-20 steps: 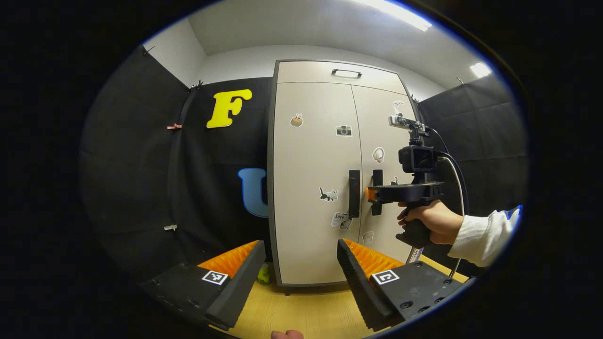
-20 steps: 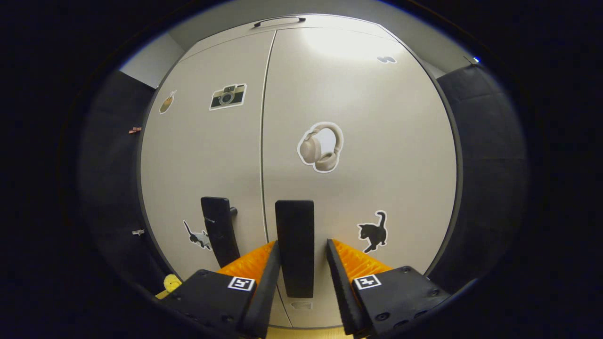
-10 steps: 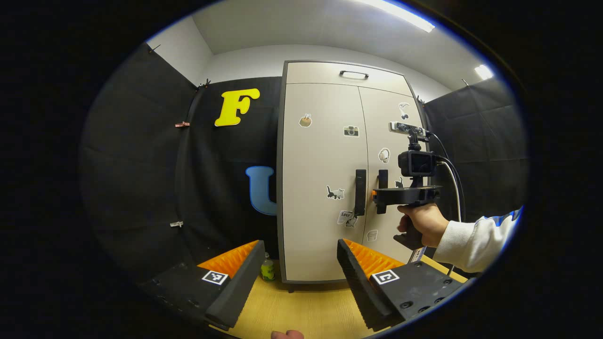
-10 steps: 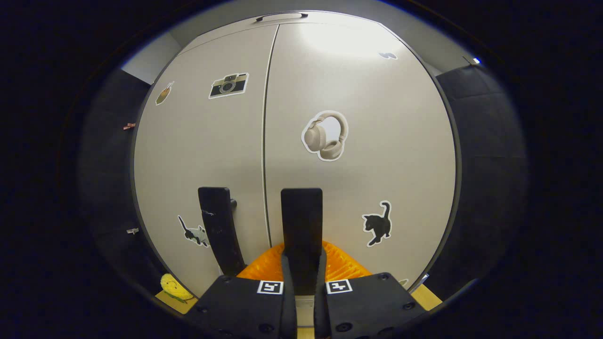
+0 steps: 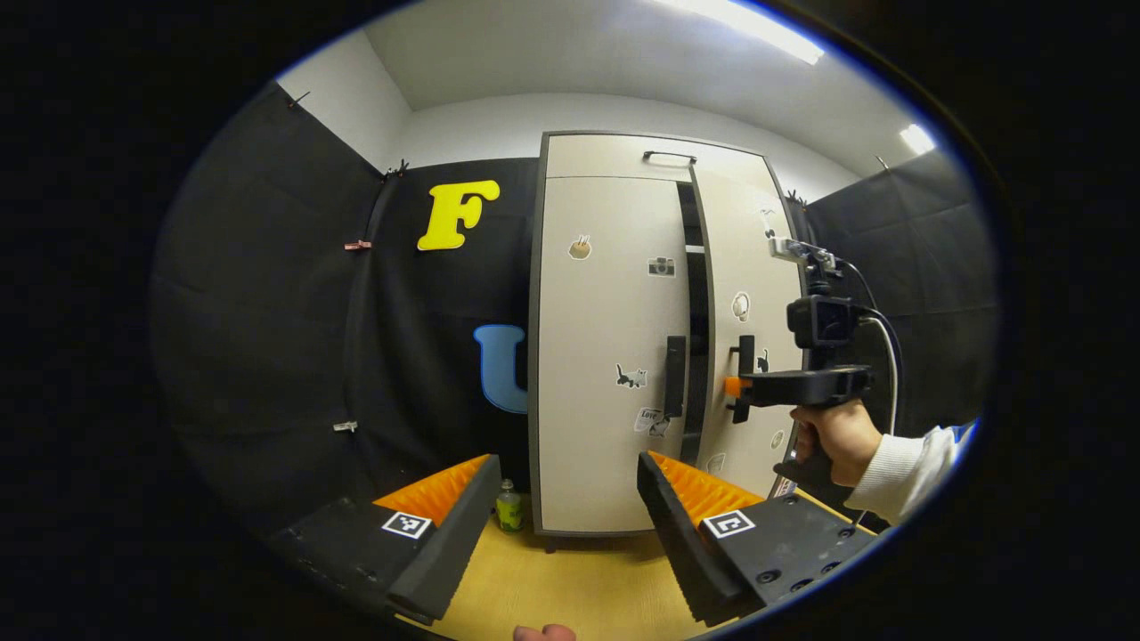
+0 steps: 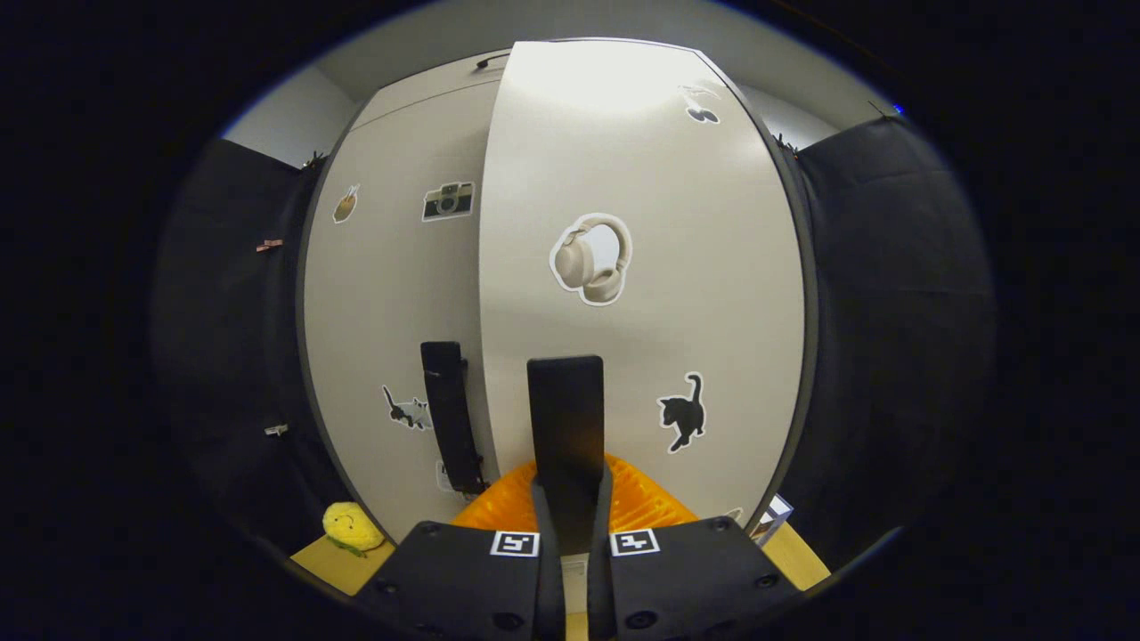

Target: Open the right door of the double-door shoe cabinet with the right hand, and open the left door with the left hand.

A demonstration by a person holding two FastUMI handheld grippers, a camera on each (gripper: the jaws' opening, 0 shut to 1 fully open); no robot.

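In the left gripper view, the shoe cabinet (image 5: 614, 356) stands against the black wall. Its right door (image 5: 744, 267) is a little way open (a dark gap shows beside the left door (image 5: 606, 294), which is flat and closed). The right gripper (image 5: 732, 386), held in a hand (image 5: 833, 438), is at the right door's handle (image 5: 745, 347). The left gripper (image 5: 565, 485) sits in front of the cabinet, well apart from it, fingers wide apart. A small green bottle (image 5: 508, 510) stands by the cabinet's left foot.

In the right gripper view, the right gripper (image 6: 568, 499) has its fingers squeezed onto the black handle (image 6: 565, 409) of the right door (image 6: 641, 223). The left door's handle (image 6: 448, 409) is just beside it. A yellow toy (image 6: 351, 527) lies by the cabinet's left foot.

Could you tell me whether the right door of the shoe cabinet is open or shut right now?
Partly open: a dark gap separates the right door from the left door, and the right gripper is shut on its handle.
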